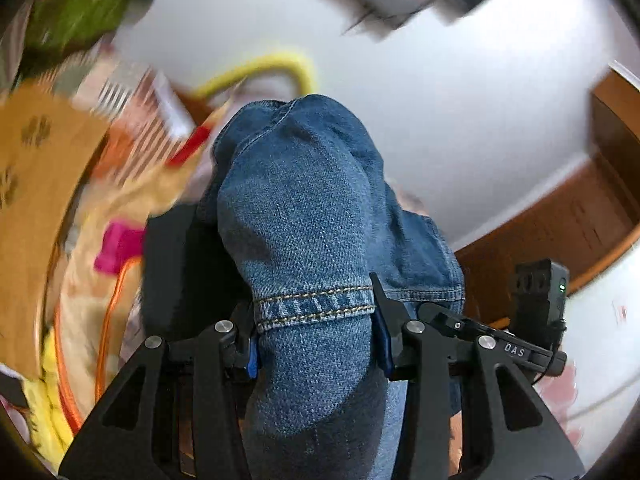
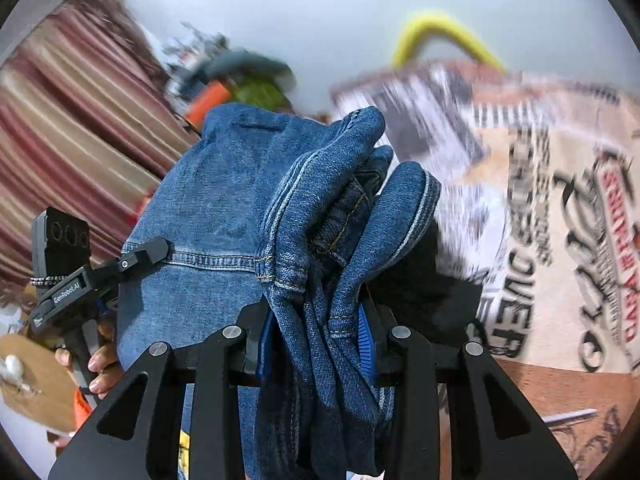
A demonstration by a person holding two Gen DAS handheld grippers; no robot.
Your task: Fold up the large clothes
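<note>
Where the left wrist camera looks out along its fingers, the left gripper (image 1: 316,330) is clamped on a hemmed leg end of the blue jeans (image 1: 296,208) — both blue pads press the denim just below the stitched hem, and the cloth bulges up and forward over the fingers, lifted off any surface. Behind it lie a yellow hoop-like handle (image 1: 280,66), a blurred heap of striped and printed fabrics (image 1: 132,148) at left, and a white wall (image 1: 460,100). At right, the other tool's black body (image 1: 536,300) shows beside the denim.

Seen from the right wrist camera, the right gripper (image 2: 316,340) is closed on a thick bunch of the jeans (image 2: 224,196), several folded layers with seams squeezed between its pads — the rest drapes up and away to the left. At the left edge the left gripper (image 2: 140,256) lies against the denim, a person's fingers (image 2: 100,364) wrapped on its handle. A cream cloth with printed lettering (image 2: 560,216) fills the right, striped curtains (image 2: 68,120) the left.
</note>
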